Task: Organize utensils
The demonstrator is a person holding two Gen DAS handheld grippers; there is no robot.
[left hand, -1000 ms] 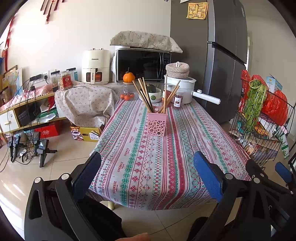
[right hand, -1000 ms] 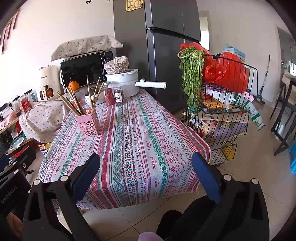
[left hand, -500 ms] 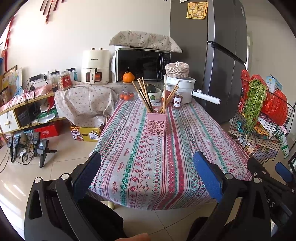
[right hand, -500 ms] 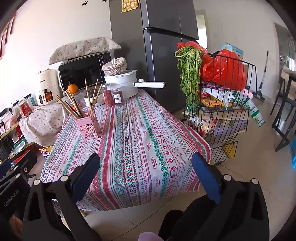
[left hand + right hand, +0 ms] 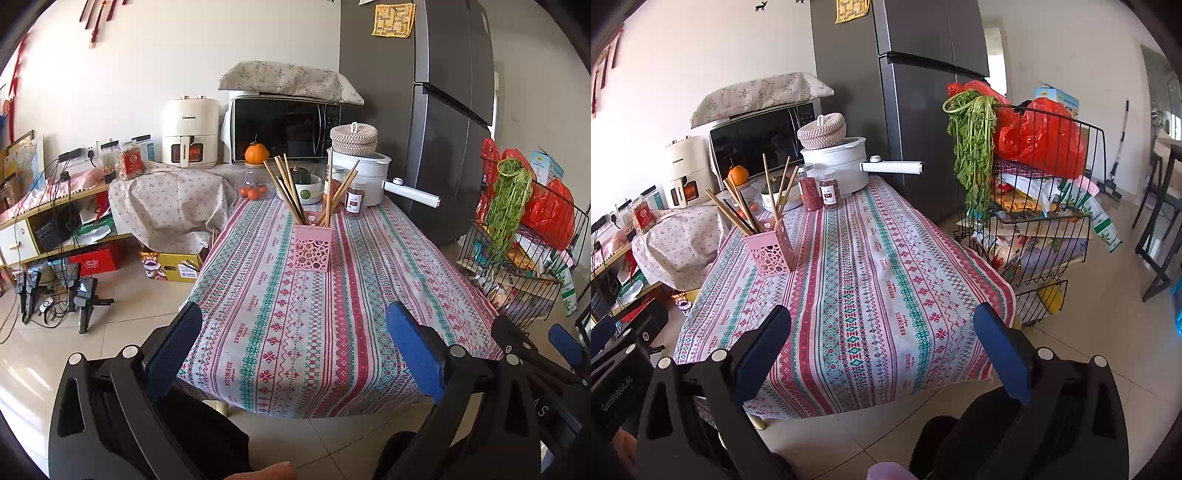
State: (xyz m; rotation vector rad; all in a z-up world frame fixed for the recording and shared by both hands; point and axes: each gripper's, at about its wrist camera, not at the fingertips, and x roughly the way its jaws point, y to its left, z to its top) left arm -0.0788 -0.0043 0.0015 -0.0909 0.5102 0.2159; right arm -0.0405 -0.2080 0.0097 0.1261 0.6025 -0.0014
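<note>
**Both tongs idle at the table's near end, chopsticks standing in their holder**

Nearest to me, my left gripper [image 5: 293, 334] hangs released, its blue pads wide apart with nothing between them, just short of the table's near edge. My right gripper [image 5: 882, 338] is the same: spread wide, grasping nothing, over the floor at that edge.

Beyond them runs the table [image 5: 295, 332], covered in a striped, patterned cloth. Its near half is bare. Around the middle stands a pink holder [image 5: 313, 247], upright, with the chopsticks [image 5: 288, 188] fanned out of its top. I see no loose utensils on the cloth, so I judge the sorting done, or nearly so; nothing visible is left to collect.

At the far end sit two jars [image 5: 820, 190], a bowl [image 5: 308, 186] and a white pot [image 5: 842, 164] with a woven lid. Behind those stand a microwave [image 5: 284, 129], an air fryer [image 5: 190, 131] and a dark fridge [image 5: 905, 92]. A wire rack [image 5: 1041, 206] of greens and red bags stands right of the table.
</note>
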